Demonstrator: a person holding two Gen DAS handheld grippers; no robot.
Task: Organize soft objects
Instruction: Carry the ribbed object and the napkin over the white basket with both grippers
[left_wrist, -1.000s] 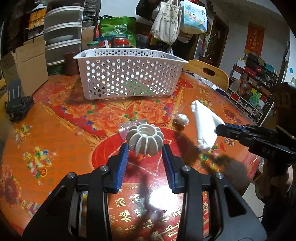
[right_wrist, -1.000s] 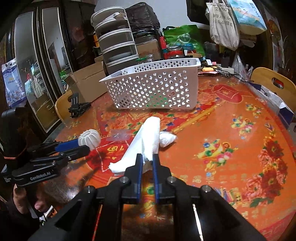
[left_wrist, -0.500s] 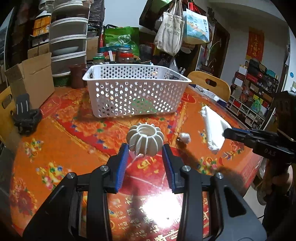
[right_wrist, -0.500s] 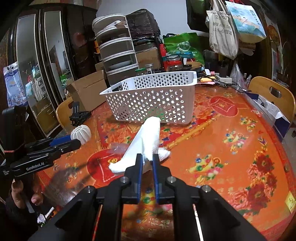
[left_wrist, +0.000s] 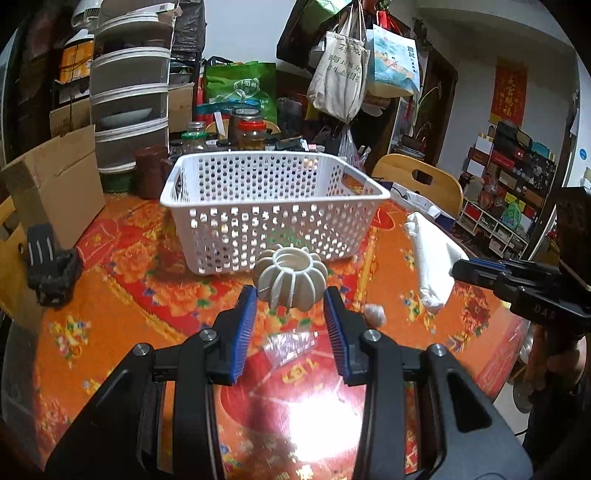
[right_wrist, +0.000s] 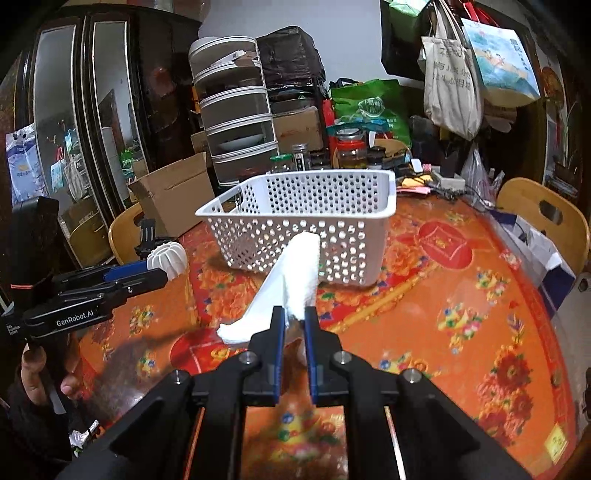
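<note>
My left gripper (left_wrist: 290, 300) is shut on a white ribbed ring-shaped soft toy (left_wrist: 290, 277) and holds it above the table, just in front of the white perforated basket (left_wrist: 273, 206). My right gripper (right_wrist: 294, 316) is shut on a white cloth (right_wrist: 291, 280) that hangs off the table, in front of the basket (right_wrist: 306, 225). The cloth (left_wrist: 432, 258) and right gripper (left_wrist: 480, 271) also show at right in the left wrist view. The toy (right_wrist: 167, 260) shows at left in the right wrist view. A small white fluffy ball (left_wrist: 375, 314) lies on the table.
A clear plastic wrapper (left_wrist: 291, 343) lies on the red floral tablecloth (left_wrist: 110, 314). A black clip holder (left_wrist: 50, 266) and a cardboard box (left_wrist: 55, 188) stand at left. Jars (left_wrist: 251, 133) and stacked containers (left_wrist: 129, 99) stand behind the basket. A wooden chair (left_wrist: 421, 181) stands at right.
Both grippers have risen and moved toward the basket, carrying the ribbed toy and the cloth up off the table. The cloth's end has lifted clear of the small ball.
</note>
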